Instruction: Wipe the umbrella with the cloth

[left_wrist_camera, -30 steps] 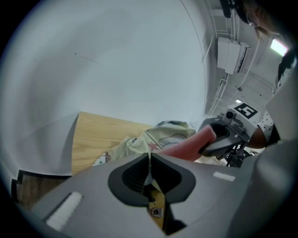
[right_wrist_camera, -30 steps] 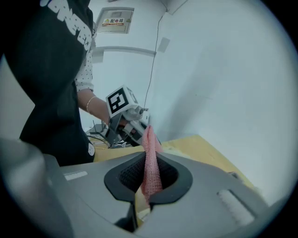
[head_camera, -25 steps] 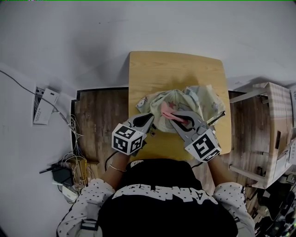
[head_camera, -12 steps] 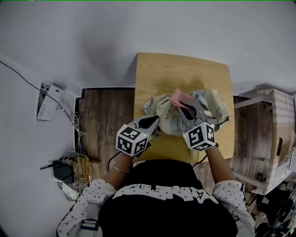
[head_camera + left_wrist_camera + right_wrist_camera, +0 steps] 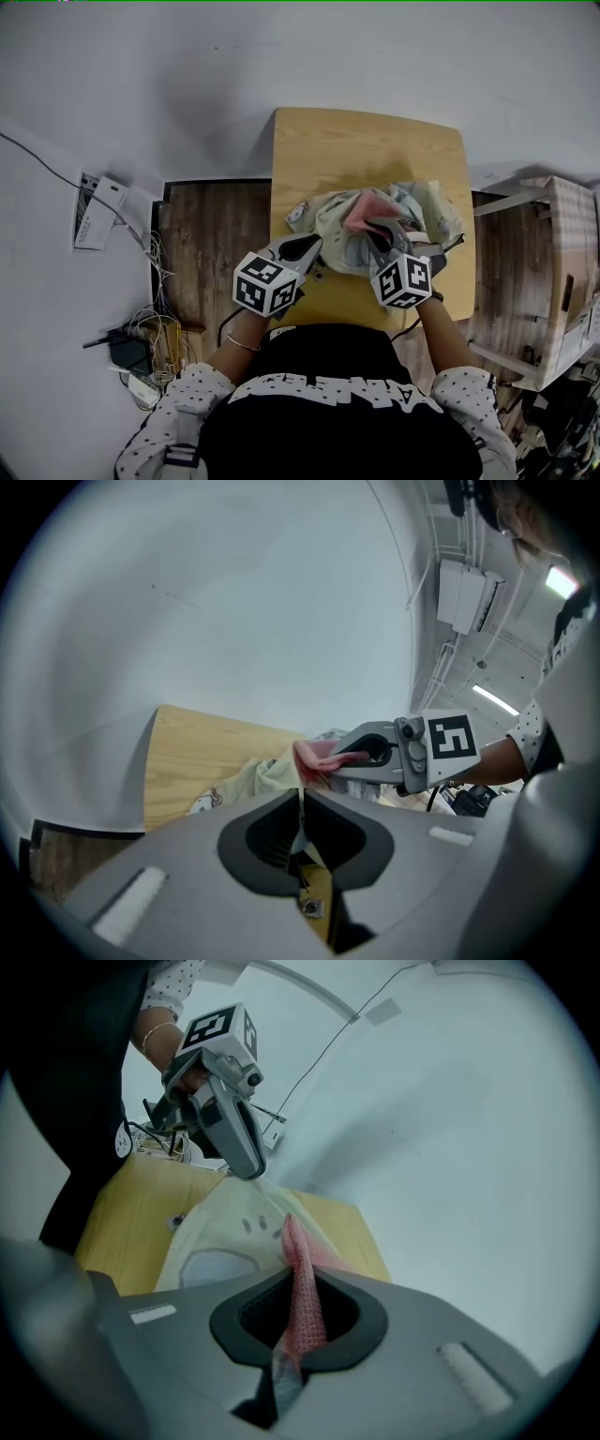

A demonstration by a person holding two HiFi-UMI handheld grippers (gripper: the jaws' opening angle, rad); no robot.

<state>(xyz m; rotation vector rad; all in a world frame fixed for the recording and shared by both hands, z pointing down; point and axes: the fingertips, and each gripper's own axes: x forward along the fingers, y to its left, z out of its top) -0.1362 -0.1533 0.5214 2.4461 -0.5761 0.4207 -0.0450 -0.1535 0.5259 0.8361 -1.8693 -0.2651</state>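
Note:
A pale, printed umbrella (image 5: 328, 217) lies crumpled on the small wooden table (image 5: 366, 141). My left gripper (image 5: 316, 246) holds the near left edge of its fabric, with a thin fold (image 5: 300, 810) pinched between the shut jaws. My right gripper (image 5: 375, 228) is shut on a pink cloth (image 5: 368, 208), which it holds down on the middle of the umbrella. In the right gripper view the cloth (image 5: 302, 1297) runs up between the jaws onto the cream fabric (image 5: 225, 1241). The left gripper view shows the right gripper (image 5: 330, 761) with the cloth (image 5: 314, 753) at its tips.
A cardboard box and wooden frame (image 5: 548, 253) stand right of the table. Cables and a power strip (image 5: 141, 347) lie on the floor at the left, near a white wall. Brown wood floor (image 5: 206, 253) shows beside the table. The table's far half is bare wood.
My right gripper has rolled and swung the pink cloth from the umbrella's near side toward its middle, then sunk onto the fabric. The left gripper has stayed put, still gripping the fabric.

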